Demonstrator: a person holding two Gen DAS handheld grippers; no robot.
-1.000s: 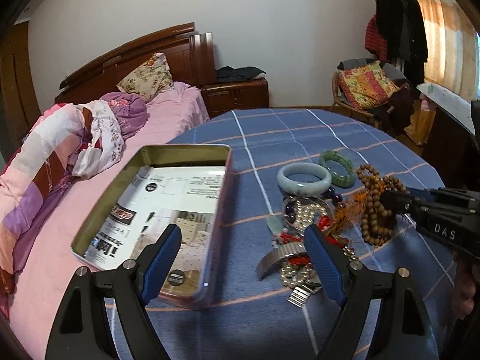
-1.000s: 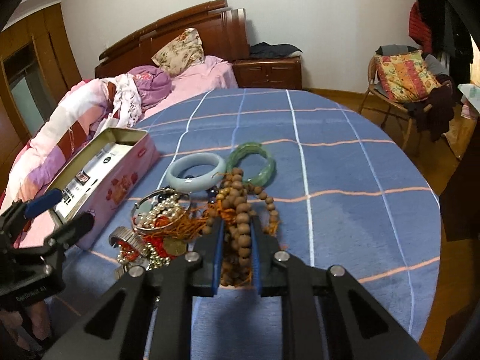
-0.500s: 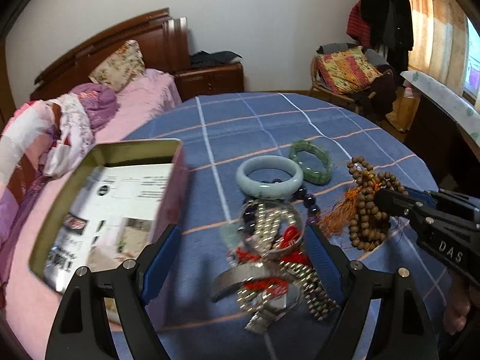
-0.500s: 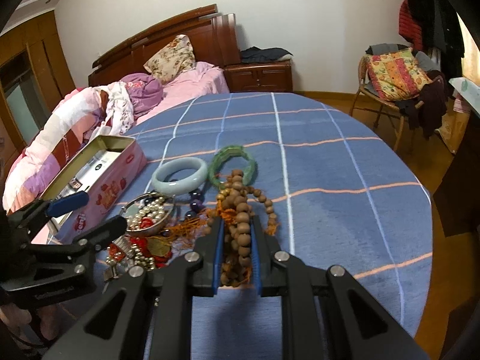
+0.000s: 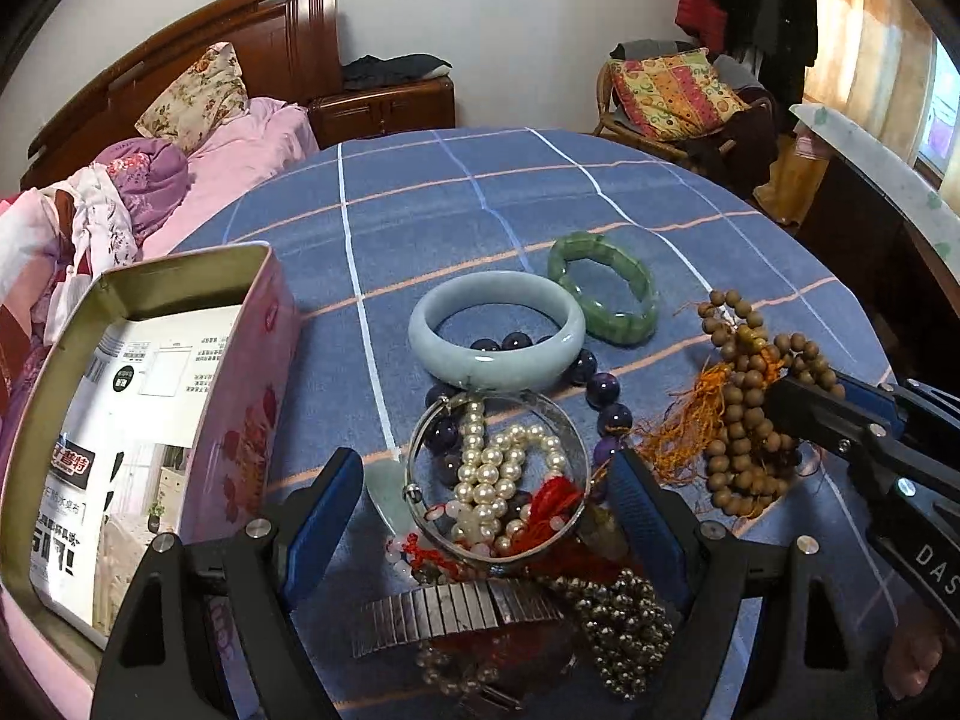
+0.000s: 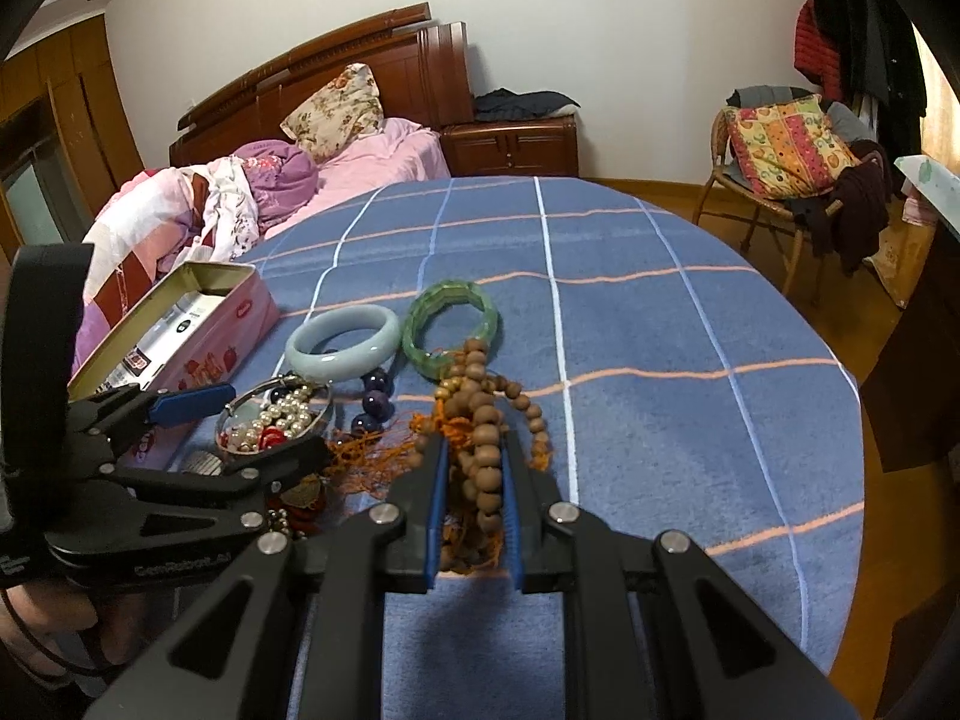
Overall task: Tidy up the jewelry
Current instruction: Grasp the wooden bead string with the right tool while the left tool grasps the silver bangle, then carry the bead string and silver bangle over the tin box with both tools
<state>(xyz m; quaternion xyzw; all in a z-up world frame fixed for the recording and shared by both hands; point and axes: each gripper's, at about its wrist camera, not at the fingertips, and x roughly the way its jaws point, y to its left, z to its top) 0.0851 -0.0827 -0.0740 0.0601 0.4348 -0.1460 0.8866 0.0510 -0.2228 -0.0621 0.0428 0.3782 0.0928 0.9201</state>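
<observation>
Right tongs [image 6: 474,468] pinching wooden bead strand [image 6: 483,420], left tongs [image 5: 486,516] spread wide over pearl pile [image 5: 498,474], pale bangle [image 5: 497,330] at twelve o'clock, tin [image 5: 180,360] at nine o'clock.

Wooden bed [image 6: 360,120] with floral pillow [image 6: 336,99], nightstand [image 6: 510,147], cushioned wicker chair [image 6: 774,162]

tin [image 5: 180,408] left of jewelry pile [image 5: 510,480] (bangles [image 5: 498,330] behind).

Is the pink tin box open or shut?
Open. The pink tin box has no lid on; printed paper lies inside.
</observation>
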